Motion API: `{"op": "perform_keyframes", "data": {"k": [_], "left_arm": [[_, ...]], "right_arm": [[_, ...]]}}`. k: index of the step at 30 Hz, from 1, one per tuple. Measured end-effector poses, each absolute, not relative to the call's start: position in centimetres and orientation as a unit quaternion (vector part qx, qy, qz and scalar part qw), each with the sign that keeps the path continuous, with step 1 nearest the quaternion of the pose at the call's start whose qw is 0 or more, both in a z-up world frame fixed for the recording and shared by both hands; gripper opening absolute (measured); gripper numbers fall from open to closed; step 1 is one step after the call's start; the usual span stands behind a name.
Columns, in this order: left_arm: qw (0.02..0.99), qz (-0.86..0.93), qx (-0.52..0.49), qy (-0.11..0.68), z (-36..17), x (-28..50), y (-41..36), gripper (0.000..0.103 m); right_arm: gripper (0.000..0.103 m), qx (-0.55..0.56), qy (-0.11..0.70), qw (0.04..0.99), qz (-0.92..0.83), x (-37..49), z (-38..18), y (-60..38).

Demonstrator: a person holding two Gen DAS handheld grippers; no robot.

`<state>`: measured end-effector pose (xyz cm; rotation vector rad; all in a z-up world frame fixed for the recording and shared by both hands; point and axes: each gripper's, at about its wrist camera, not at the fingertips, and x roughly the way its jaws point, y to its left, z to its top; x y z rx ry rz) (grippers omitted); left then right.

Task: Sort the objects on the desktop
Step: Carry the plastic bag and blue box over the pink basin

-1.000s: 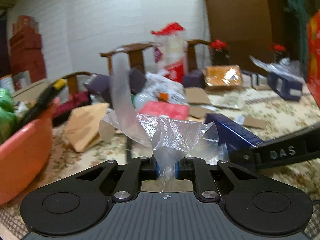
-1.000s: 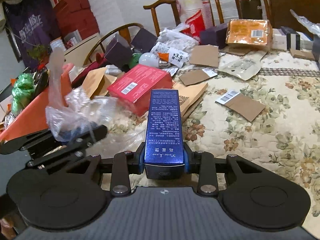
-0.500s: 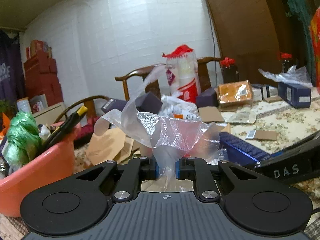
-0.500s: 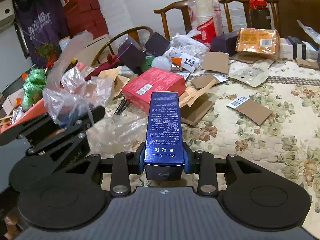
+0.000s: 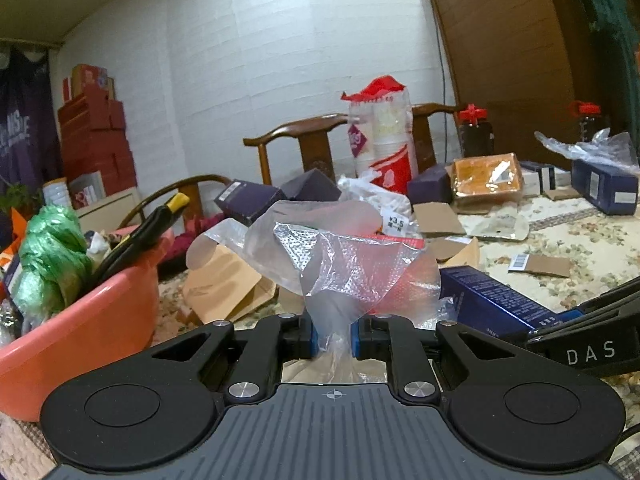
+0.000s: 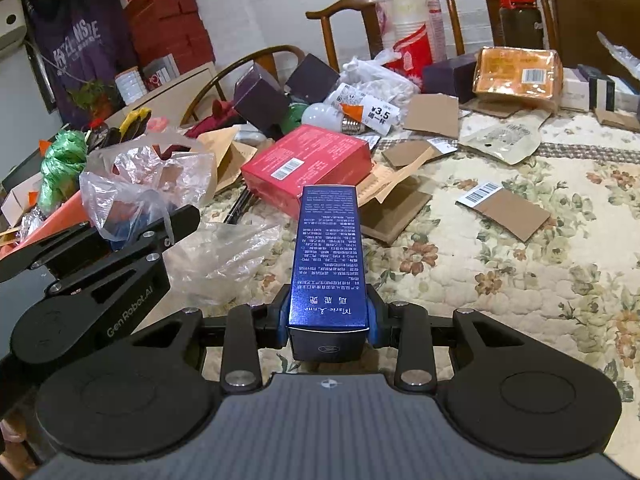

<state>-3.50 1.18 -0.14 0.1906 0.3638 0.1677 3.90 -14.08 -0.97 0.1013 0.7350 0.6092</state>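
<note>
My left gripper [image 5: 333,334] is shut on a crumpled clear plastic bag [image 5: 340,256], held above the table; the bag also shows in the right wrist view [image 6: 132,184]. My right gripper [image 6: 328,316] is shut on a long blue box [image 6: 329,256] that points forward over the table; the box also shows in the left wrist view [image 5: 492,300]. The left gripper's body [image 6: 92,280] is to the left of the blue box. An orange basin [image 5: 80,320] full of rubbish sits left of the left gripper.
A red box [image 6: 308,164], brown cardboard pieces [image 6: 504,208], a light bulb [image 6: 324,114], dark purple boxes [image 6: 260,92], an orange packet [image 6: 516,72] and a stack of paper cups [image 6: 408,20] lie on the floral tablecloth [image 6: 520,280]. More clear plastic [image 6: 224,252] lies by the gripper. Wooden chairs [image 5: 304,148] stand behind.
Both grippers have risen and tilted up, still holding the bag and the blue box. The bag's loose strip has flopped down.
</note>
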Motion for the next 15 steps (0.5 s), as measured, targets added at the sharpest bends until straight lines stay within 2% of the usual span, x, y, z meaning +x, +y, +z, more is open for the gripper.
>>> {"op": "perform_keyframes", "data": {"k": [15], "left_arm": [[0.974,0.09,0.101,0.18,-0.26,-3.48,1.09,0.019]], "right_arm": [[0.039,0.047,0.358,0.884,0.295,3.96,-1.2,-13.83]]}}
